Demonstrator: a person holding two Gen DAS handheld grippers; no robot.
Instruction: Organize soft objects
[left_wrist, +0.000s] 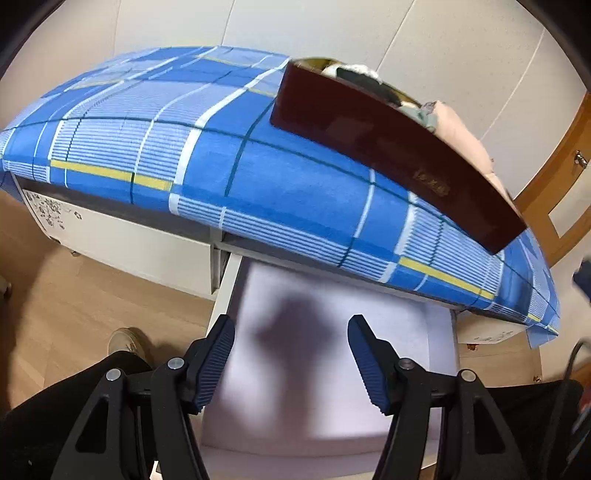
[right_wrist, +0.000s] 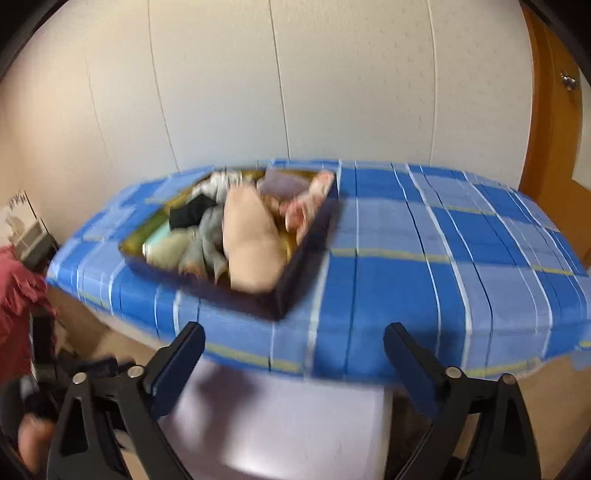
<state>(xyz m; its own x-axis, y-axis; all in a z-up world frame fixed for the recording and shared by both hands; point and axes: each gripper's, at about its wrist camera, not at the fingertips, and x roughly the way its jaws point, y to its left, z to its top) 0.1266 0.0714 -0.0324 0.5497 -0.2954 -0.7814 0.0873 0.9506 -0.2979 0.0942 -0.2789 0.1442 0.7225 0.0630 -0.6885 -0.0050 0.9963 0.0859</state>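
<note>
a dark box (right_wrist: 295, 275) full of soft clothes sits on a surface (right_wrist: 424, 258) covered with a blue checked cloth with white and yellow stripes. in the right wrist view the box lies left of centre, and inside it a large pale pink bundle (right_wrist: 251, 243) fills the near right part, with a grey piece (right_wrist: 207, 243) just to its left, a black piece (right_wrist: 192, 216) farther back, a pale green piece (right_wrist: 166, 251) at the near left, and a pink-and-white patterned piece (right_wrist: 310, 203) against the far right wall. this view is blurred, so finer detail is hard to tell. in the left wrist view the same box shows its glossy dark red side (left_wrist: 388, 155) at the upper right, with the pink bundle rising over its rim. below the front edge of the surface an open drawer (left_wrist: 332, 332) stands pulled out, its pale lilac bottom bare apart from a shadow. the left gripper (left_wrist: 291, 363) hangs over this drawer with its jaws about halfway apart and nothing between them. the right gripper (right_wrist: 293, 365) hovers at the near edge of the surface above the drawer, its jaws spread wide and holding nothing. a person's dark trousers (left_wrist: 74, 398) and a light shoe (left_wrist: 127, 343) show on the wooden floor (left_wrist: 92, 288) at the left, and a red sleeve (right_wrist: 14, 295) sits at the left edge of the right wrist view. a white panelled wall (right_wrist: 295, 92) rises behind the surface, with a wooden door (right_wrist: 554, 129) to the right.
</note>
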